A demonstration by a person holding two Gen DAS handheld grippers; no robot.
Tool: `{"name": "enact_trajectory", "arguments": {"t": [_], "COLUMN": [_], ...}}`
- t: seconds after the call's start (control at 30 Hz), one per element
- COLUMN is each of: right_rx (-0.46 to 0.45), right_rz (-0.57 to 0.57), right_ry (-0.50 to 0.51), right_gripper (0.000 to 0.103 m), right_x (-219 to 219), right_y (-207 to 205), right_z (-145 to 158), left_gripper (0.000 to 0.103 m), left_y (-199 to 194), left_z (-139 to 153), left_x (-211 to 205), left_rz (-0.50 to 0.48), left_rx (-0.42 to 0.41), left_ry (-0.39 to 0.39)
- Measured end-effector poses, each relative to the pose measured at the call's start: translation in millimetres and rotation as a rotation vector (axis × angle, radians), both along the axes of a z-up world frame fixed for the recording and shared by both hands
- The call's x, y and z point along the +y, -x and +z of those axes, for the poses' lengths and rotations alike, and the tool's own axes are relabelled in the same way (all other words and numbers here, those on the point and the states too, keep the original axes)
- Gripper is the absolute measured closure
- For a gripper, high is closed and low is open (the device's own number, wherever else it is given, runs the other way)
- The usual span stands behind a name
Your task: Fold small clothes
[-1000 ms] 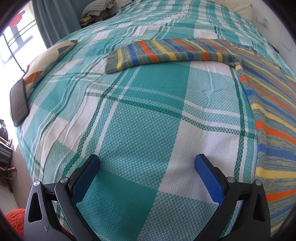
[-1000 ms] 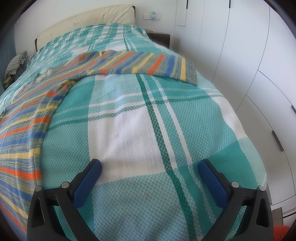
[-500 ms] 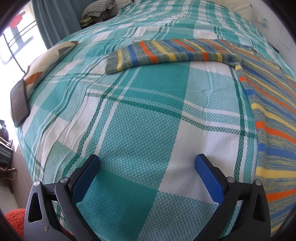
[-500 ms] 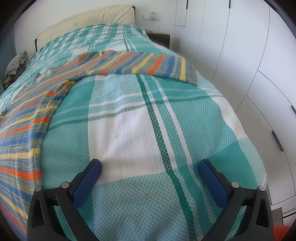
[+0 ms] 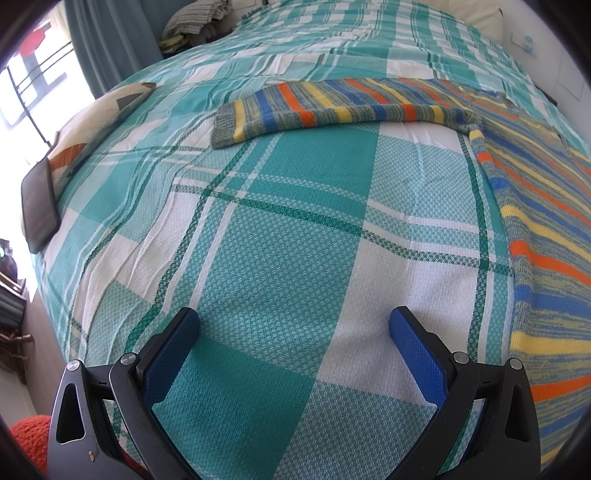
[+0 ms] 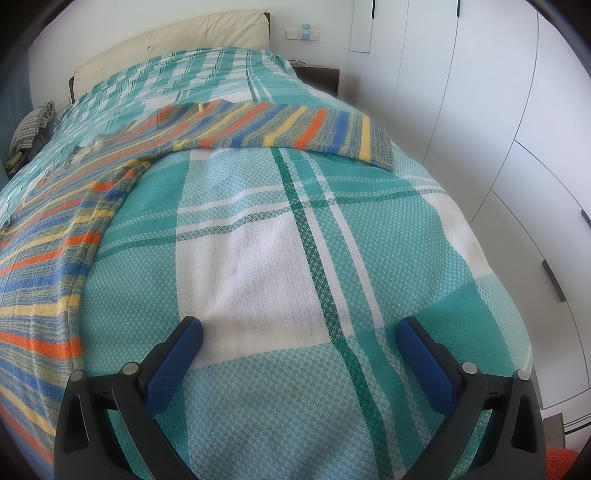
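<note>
**Left wrist view: striped sweater lying spread on bed, both grippers wide and holding nothing**

Left wrist view is showing the striped sweater [image 5: 535,206] lying flat on the plaid bedspread [image 5: 288,236], body running down the right side of the frame and getting cut off by the fisheye edge. One sleeve [image 5: 332,110] is stretching out sideways across the bed, its grey cuff pointing left. Neckline and hem are not clearly showing here.

Right wrist view is catching the same sweater [image 6: 48,258] on the left side, body again cropped by the frame, with the other sleeve [image 6: 288,129] reaching right, cuff ending near the bed edge. The sweater's middle is not appearing whole in either view.

The left gripper [image 5: 294,323] is hovering over bare bedspread, blue pads wide apart, nothing between them, well apart from the sleeve ahead. The right gripper [image 6: 299,332] is sitting the same way, jaws spread wide, empty, over plaid cloth just beside the sweater's edge. Whether the tips are touching the cover is hard to tell.

Outward: a dark tablet [image 5: 38,206] is leaning at the left bed edge beside a patterned pillow [image 5: 92,122]. A crumpled checked cloth [image 5: 195,18] is sitting far back, blurry. Curtain [image 5: 107,40] and bright window are washing out at the left. White wardrobe doors [image 6: 517,129] are filling the right, with a cream headboard [image 6: 177,40] behind. Something orange and fuzzy [image 5: 29,439] is peeking in at the bottom corner, too cropped to identify.
</note>
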State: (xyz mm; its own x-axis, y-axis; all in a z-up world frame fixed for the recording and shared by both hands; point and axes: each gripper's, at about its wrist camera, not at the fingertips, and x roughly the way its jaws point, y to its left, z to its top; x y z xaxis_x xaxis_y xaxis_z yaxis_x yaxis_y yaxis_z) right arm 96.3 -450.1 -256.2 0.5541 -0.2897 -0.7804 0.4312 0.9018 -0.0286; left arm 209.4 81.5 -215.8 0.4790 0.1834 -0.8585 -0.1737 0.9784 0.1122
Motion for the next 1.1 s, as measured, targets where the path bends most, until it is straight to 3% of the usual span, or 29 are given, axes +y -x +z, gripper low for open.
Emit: {"name": "enact_trajectory", "arguments": {"t": [1.1], "right_rx": [-0.001], "right_rz": [-0.001], "right_ry": [0.004], "right_gripper": [0.0], "right_x": [3.0], "right_y": [0.7], "right_z": [-0.7], "left_gripper": [0.0], "left_y": [0.2], "left_z": [-0.3], "left_x": [0.0], "left_rz": [0.0], "left_rx": [0.0], "left_ry": [-0.002]}}
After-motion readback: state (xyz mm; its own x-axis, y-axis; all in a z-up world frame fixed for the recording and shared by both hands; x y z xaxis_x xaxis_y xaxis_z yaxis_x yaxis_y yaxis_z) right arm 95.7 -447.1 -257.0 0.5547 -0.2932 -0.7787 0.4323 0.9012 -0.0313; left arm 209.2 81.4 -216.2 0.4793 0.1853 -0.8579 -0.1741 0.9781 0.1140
